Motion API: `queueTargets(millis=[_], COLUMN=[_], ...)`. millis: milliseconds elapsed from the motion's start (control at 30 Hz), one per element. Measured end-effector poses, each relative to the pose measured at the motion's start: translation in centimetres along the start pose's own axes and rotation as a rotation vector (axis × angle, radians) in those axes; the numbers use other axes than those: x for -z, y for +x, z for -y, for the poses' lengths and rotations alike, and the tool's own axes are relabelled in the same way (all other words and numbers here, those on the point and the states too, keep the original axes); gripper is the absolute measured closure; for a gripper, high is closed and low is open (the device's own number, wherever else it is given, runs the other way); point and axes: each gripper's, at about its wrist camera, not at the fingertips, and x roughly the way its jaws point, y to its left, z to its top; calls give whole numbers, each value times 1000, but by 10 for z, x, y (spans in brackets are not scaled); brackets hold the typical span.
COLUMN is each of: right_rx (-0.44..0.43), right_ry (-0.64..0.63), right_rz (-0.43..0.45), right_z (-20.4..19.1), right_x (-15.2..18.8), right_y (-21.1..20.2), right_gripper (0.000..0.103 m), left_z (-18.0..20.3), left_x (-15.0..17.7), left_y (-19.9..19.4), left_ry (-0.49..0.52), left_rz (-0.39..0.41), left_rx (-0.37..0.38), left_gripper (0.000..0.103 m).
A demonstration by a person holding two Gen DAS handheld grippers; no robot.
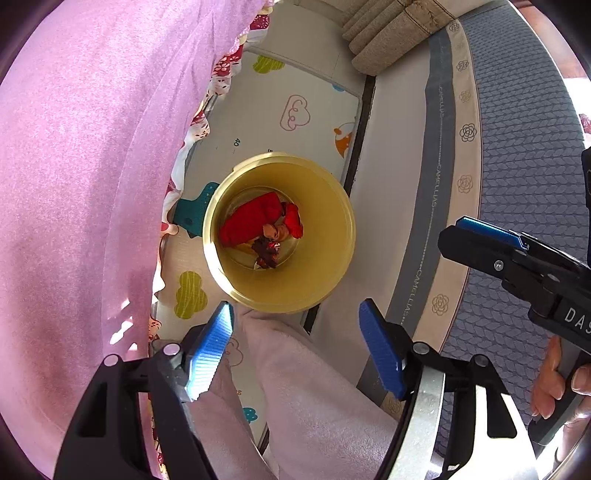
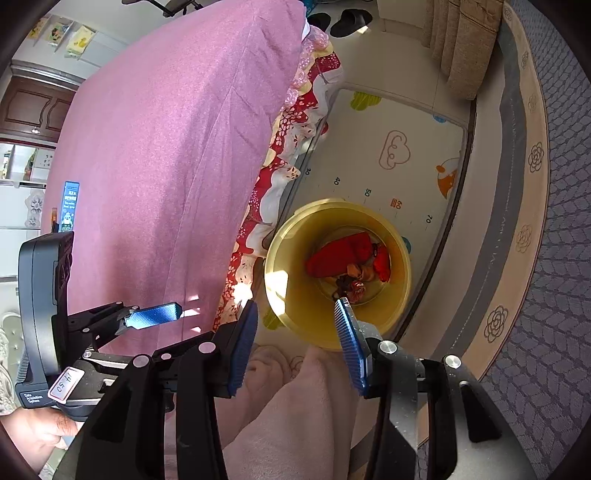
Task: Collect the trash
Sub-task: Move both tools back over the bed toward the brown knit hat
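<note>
Looking straight down into yellow bin [image 1: 279, 233] from both wrist views. Sitting on play mat [image 1: 295, 110] between pink cloth [image 1: 85, 184] on one side and grey mattress edge [image 1: 436, 184] on the other. Teal object [image 1: 194, 214] poking out from behind the bin's rim on the pink-cloth side; shape not identifiable.

Trash lying at the bottom of the bin: red wrapper [image 1: 251, 219] the biggest piece, second red scrap [image 1: 294, 221] just beside it, tan crumpled bit [image 1: 275, 232] between them, dark crumpled wrapper [image 1: 267, 253] touching the tan bit.

Left gripper [image 1: 295, 347] hovering over the near rim of the bin, blue fingers [image 1: 208, 354] spread wide apart, holding nothing. Pink fleece leg [image 1: 314, 398] showing between the fingers below.

Right gripper [image 2: 295, 347] also hanging over the bin, jaws apart, nothing between them. Right-hand finger tip overlapping the dark wrapper in the right wrist view, contact not confirmable from this angle. In the left wrist view, right gripper [image 1: 480, 240] showing side-on over the mattress, hand [image 1: 557, 384] gripping the handle.

Left gripper [image 2: 153, 315] also showing side-on in the right wrist view, over the pink cloth. Blue box [image 2: 70, 203] standing on the cloth farther back. Dark slippers [image 2: 340, 18] lying on the floor well beyond the mat.
</note>
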Motion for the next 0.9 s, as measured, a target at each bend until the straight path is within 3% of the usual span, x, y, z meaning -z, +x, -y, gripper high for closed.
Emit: queueTargets(millis=[200,367,900], right_rx=[-9,-25,-95], right_ry=[-68,-166,-546], right_rz=[8,15,-7], right_z=[-46,-108,-364], right_x=[-10,-21,-8], right_y=[-2,1,51], right_gripper=[59,59,59], left_z=[-28,-68,-281], left_x=[7,23,140], left_y=[-29,-60,-175], left_ry=[-53,-118,-512], left_rz=[68,133,371], left_rx=[23,30,-12], left_gripper=[32,32,26])
